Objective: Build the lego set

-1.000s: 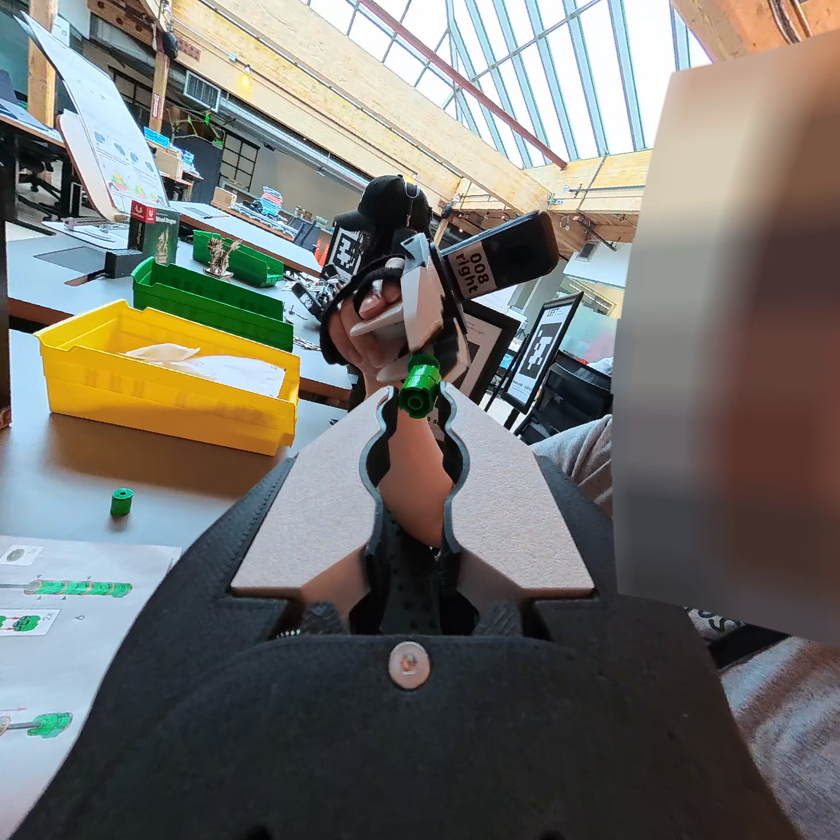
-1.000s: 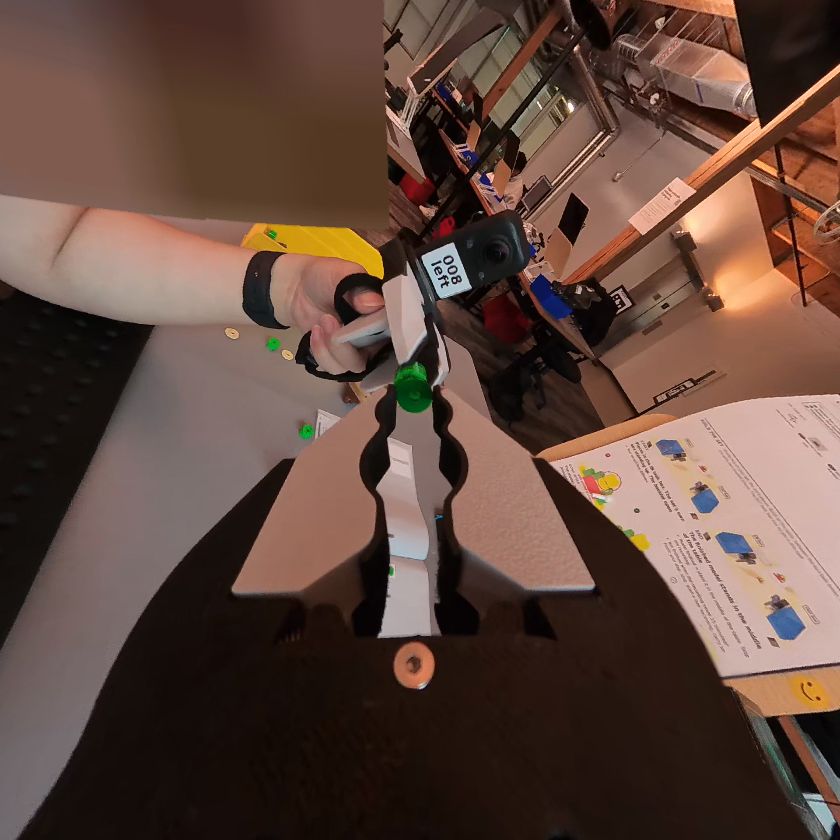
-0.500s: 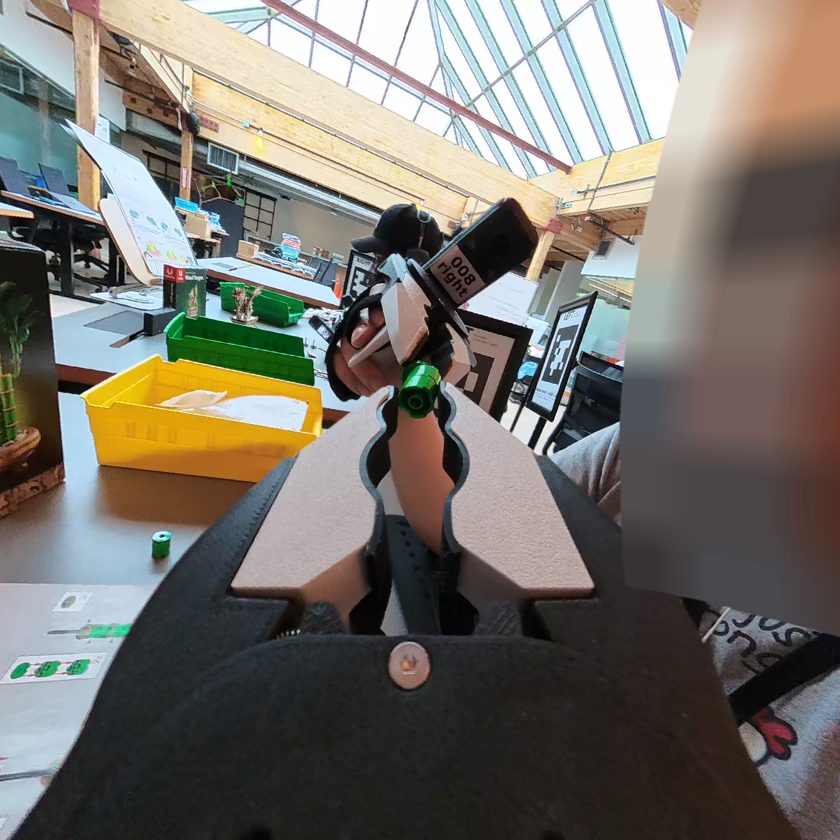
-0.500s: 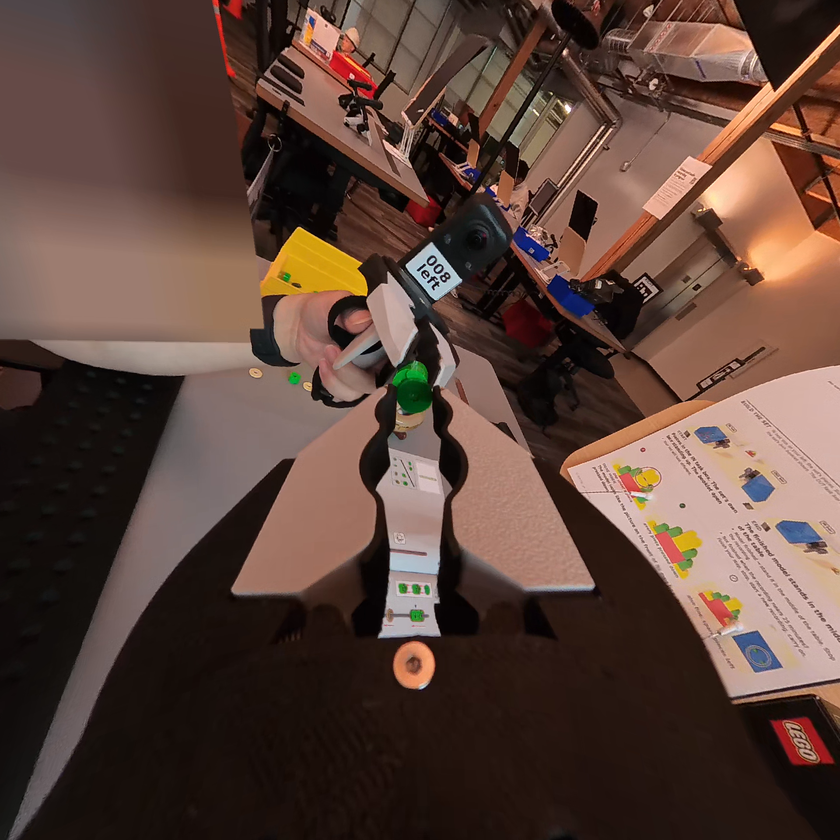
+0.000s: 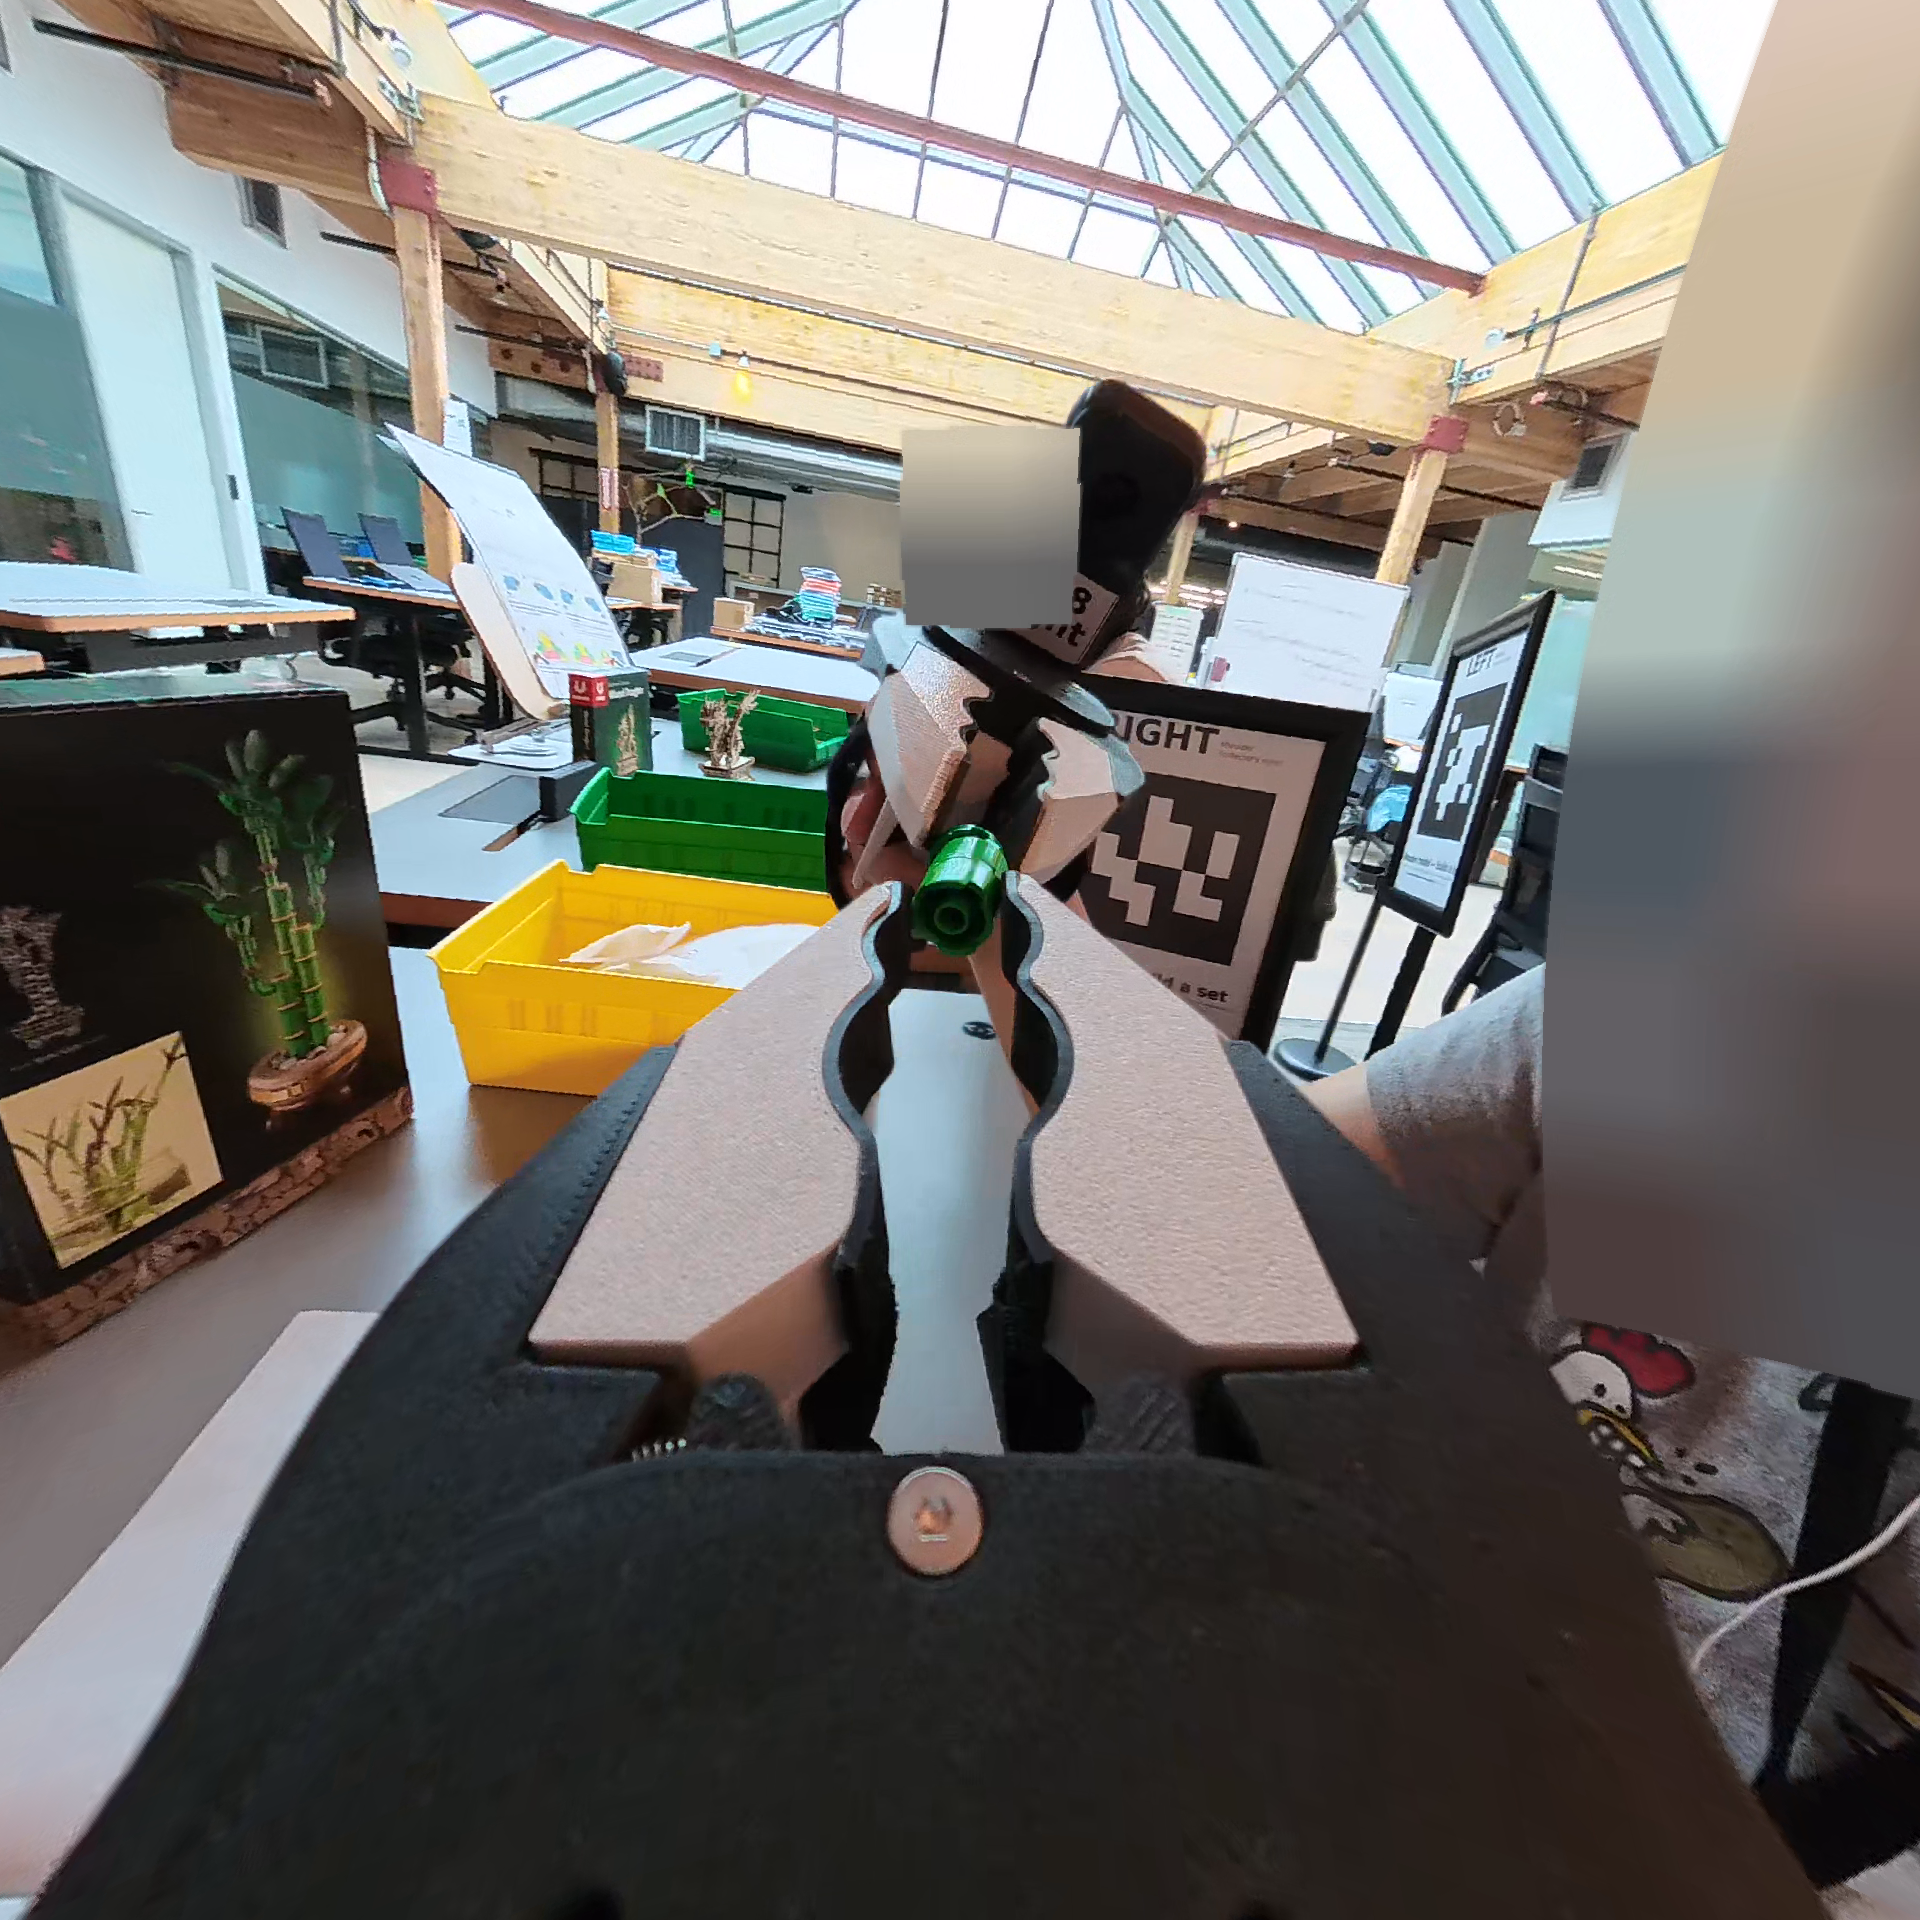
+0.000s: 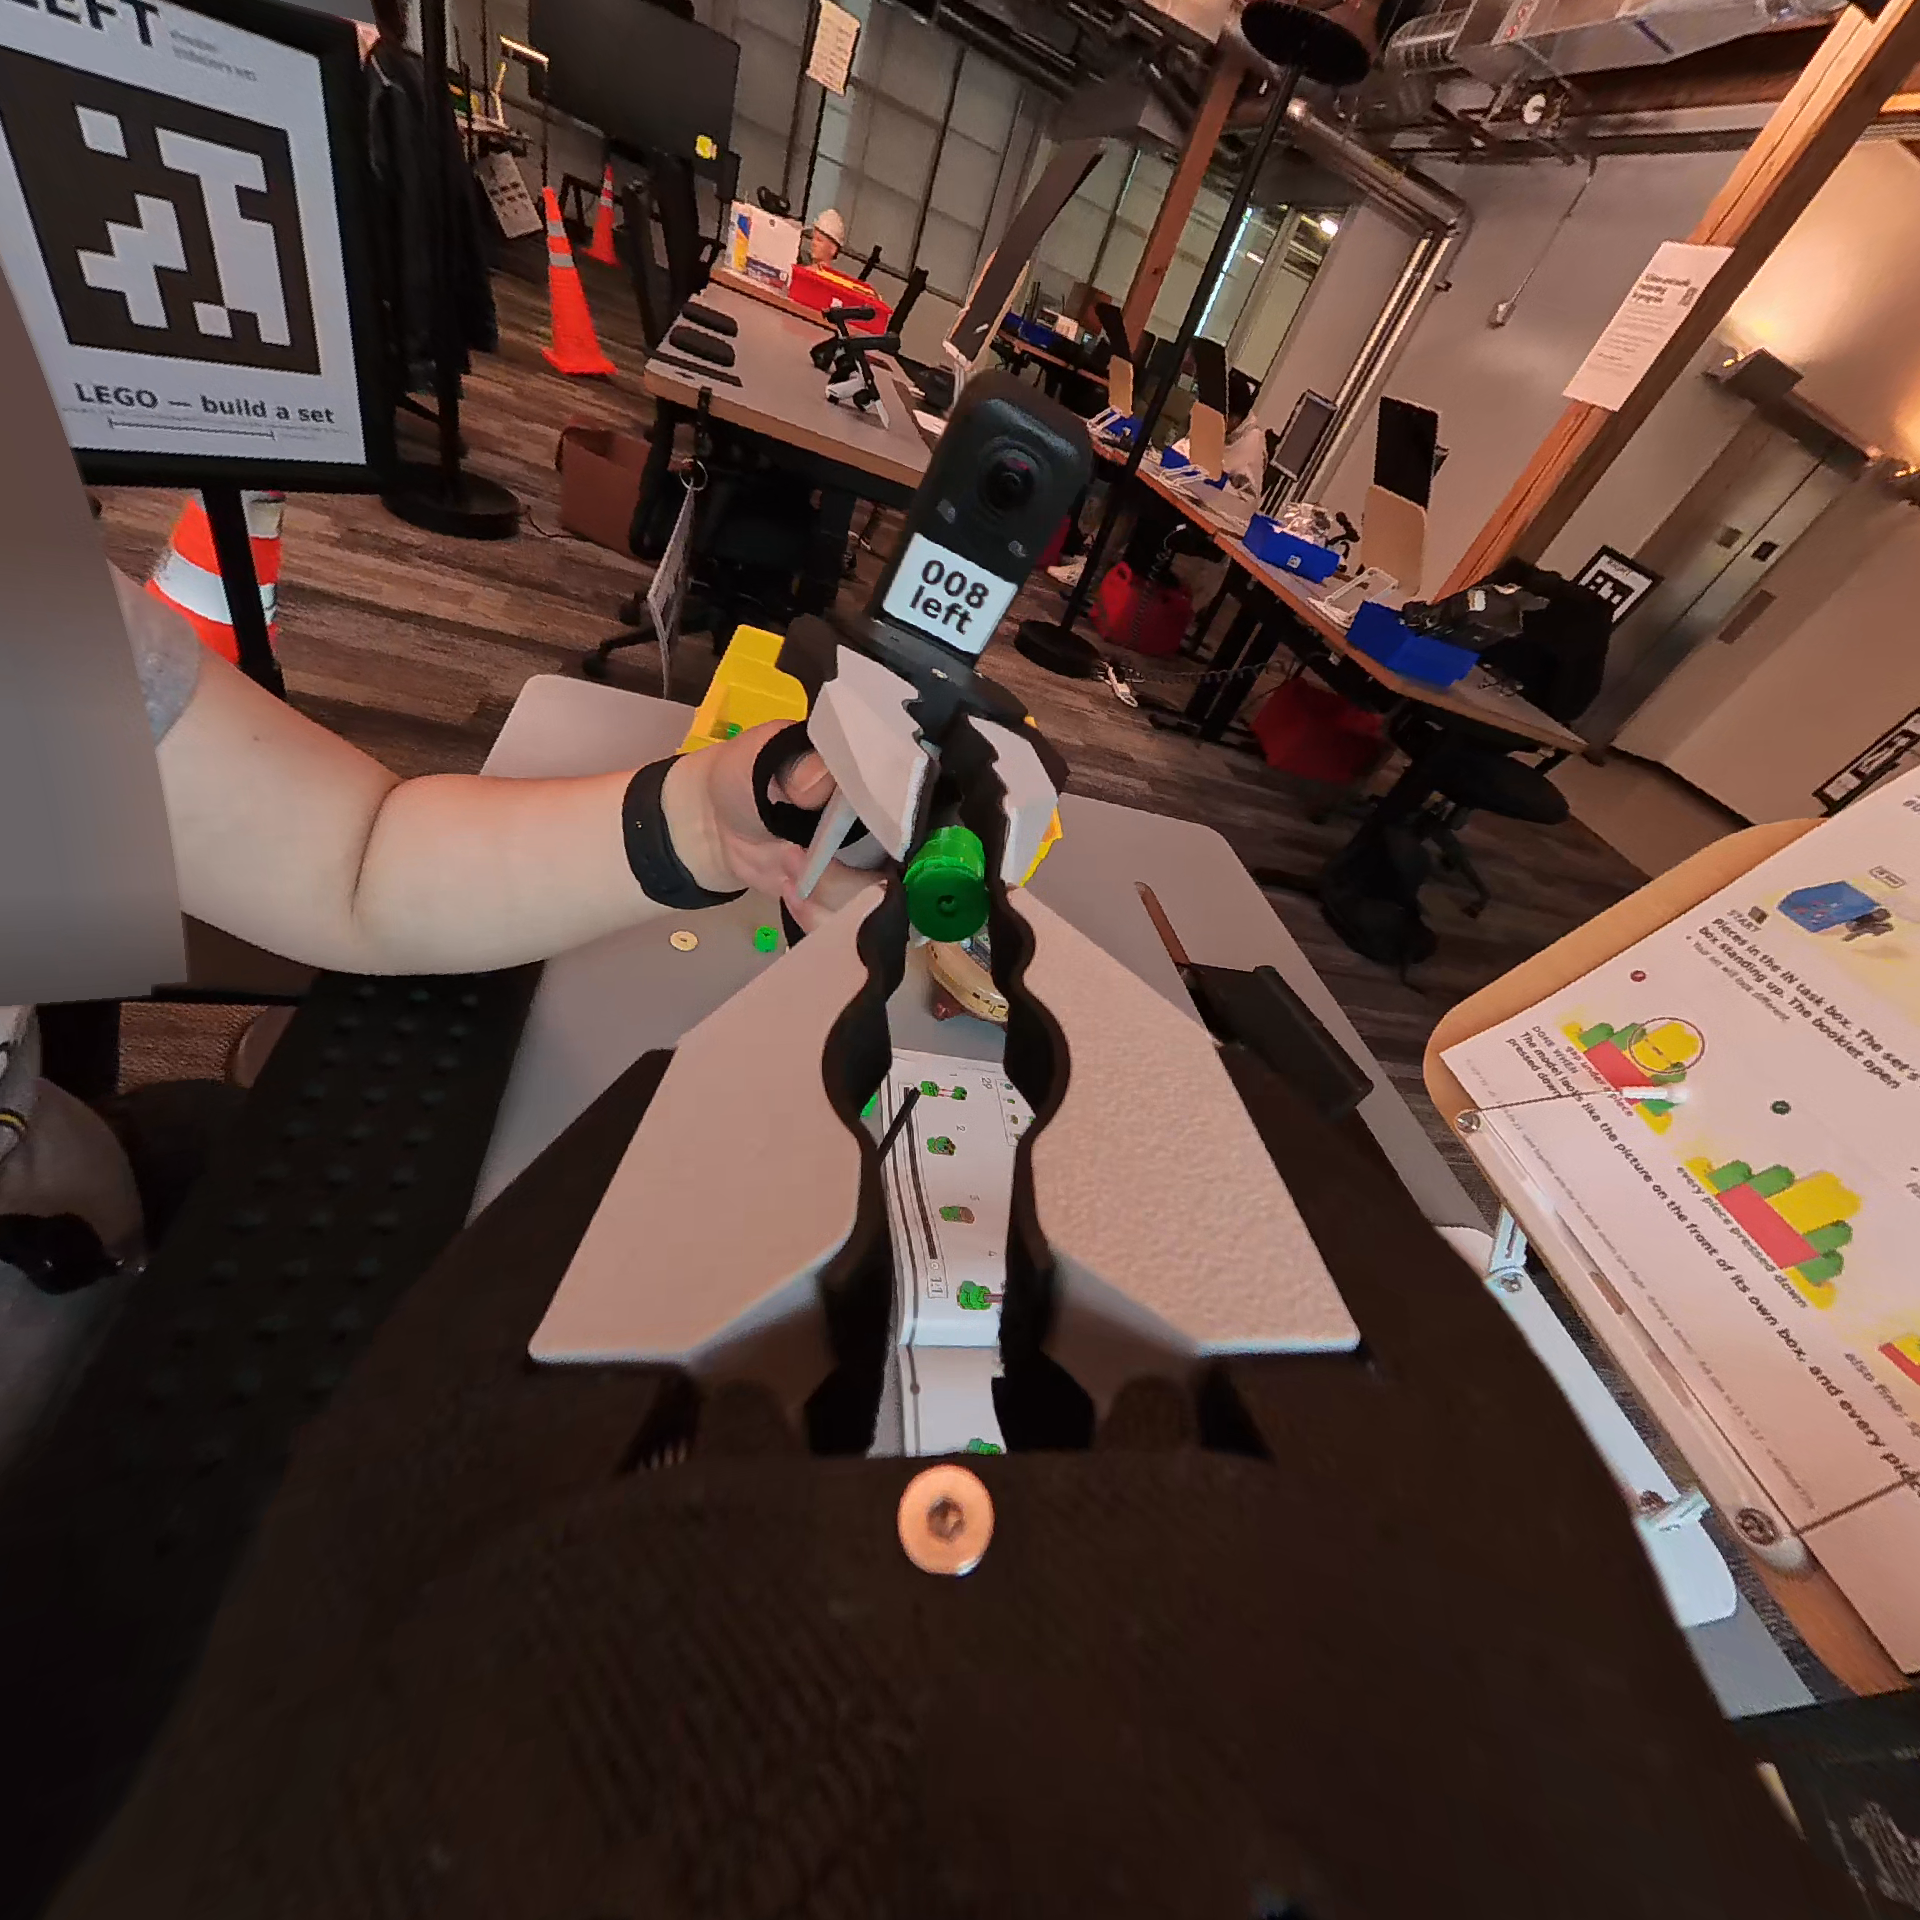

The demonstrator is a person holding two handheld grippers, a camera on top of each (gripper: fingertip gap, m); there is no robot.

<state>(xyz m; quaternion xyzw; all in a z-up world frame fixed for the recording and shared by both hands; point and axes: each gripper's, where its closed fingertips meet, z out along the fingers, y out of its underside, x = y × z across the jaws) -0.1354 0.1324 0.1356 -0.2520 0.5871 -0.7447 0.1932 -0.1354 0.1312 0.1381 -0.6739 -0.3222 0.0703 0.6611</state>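
We hold two grippers up in the air, tip to tip, with one small green piece between them. Our left gripper has its fingers nearly closed and pinches the near end of the piece. Our right gripper is nearly closed too and pinches the other end. We cannot see where the piece may split in two, because the finger tips cover its middle. A blurred patch hides the top of the far gripper in the left view. Below us is a grey table with an open booklet, mostly hidden behind our fingers. A yellow bin and a dark box with a plant picture sit there too. The room is big, with wooden beams and a glass roof.
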